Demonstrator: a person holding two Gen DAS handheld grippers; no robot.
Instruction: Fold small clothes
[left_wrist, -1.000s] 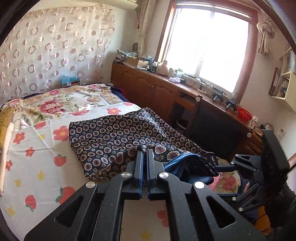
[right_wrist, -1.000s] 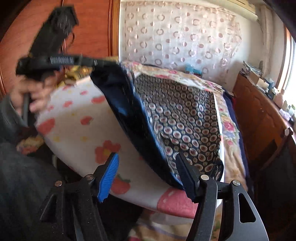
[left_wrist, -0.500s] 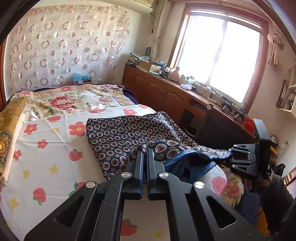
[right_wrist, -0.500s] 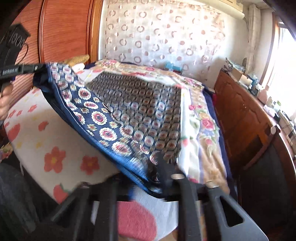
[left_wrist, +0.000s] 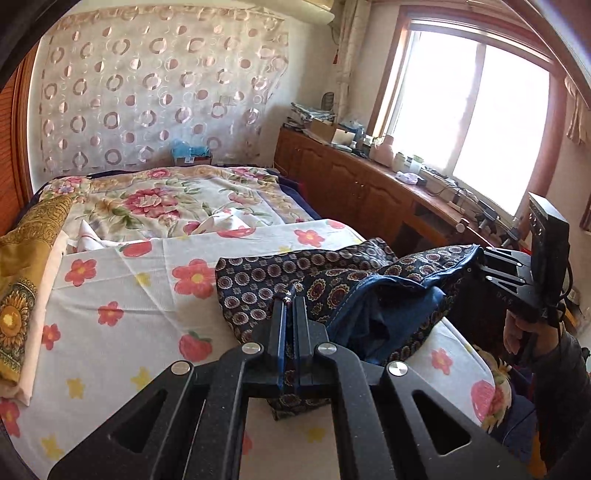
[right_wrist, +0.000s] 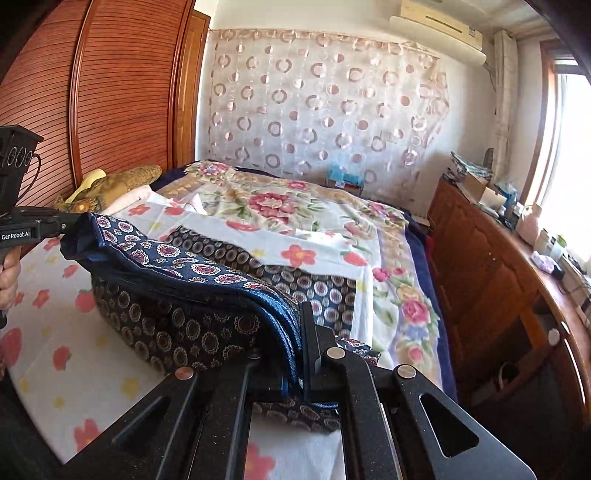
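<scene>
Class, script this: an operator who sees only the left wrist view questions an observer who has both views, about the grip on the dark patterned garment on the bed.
Operator: My left gripper pinches the garment. Is the right gripper really closed on it?
Observer: Yes. The right wrist view shows its jaws shut on the blue hem.
Operator: Is the edge between the grippers off the bed?
Observer: It is raised. From the right side, the cloth below it hangs down to the sheet like a pouch.
Operator: What stands behind my left hand?
Observer: A ribbed wooden panel.
</scene>
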